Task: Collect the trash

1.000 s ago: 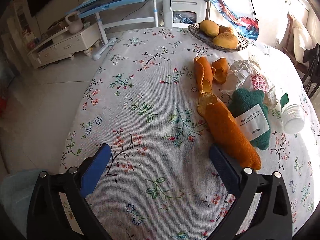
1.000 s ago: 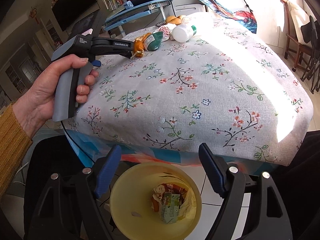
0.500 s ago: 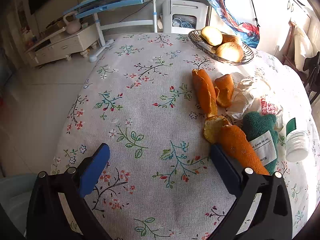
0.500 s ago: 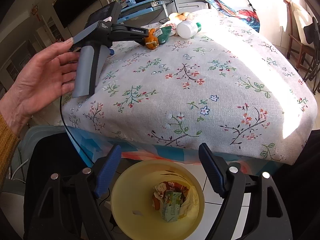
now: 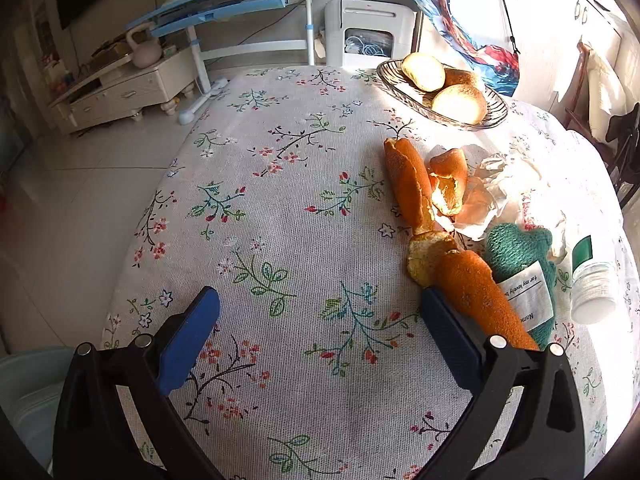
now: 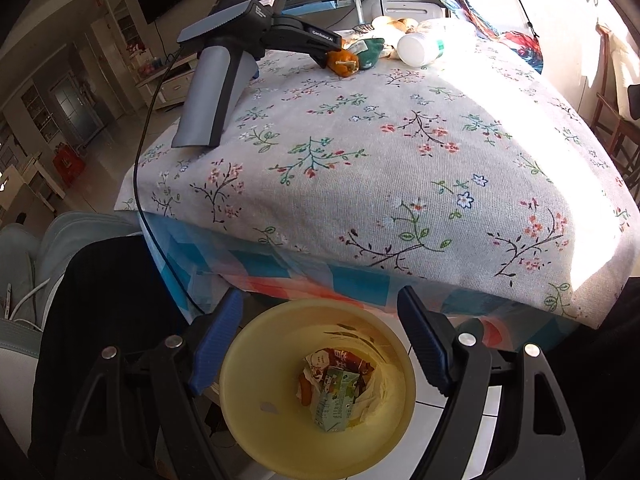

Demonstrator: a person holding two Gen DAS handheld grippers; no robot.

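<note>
orange peel [image 5: 476, 296] lying on the floral tablecloth [image 5: 280, 208], touching the outer side of one finger of the left gripper [image 5: 316, 320], not between the jaws. probably light, curled, brittle at the edges; best pinched across the middle of the long strip. left gripper set down on the table, gaping, nothing held. right gripper [image 6: 320, 336] wide open and empty above the yellow bin [image 6: 248, 412]. close around: more peel [image 5: 412, 184], crumpled tissue [image 5: 504, 184], green knitted piece [image 5: 516, 252], white bottle [image 5: 592, 296], fruit basket [image 5: 400, 88] behind.
</note>
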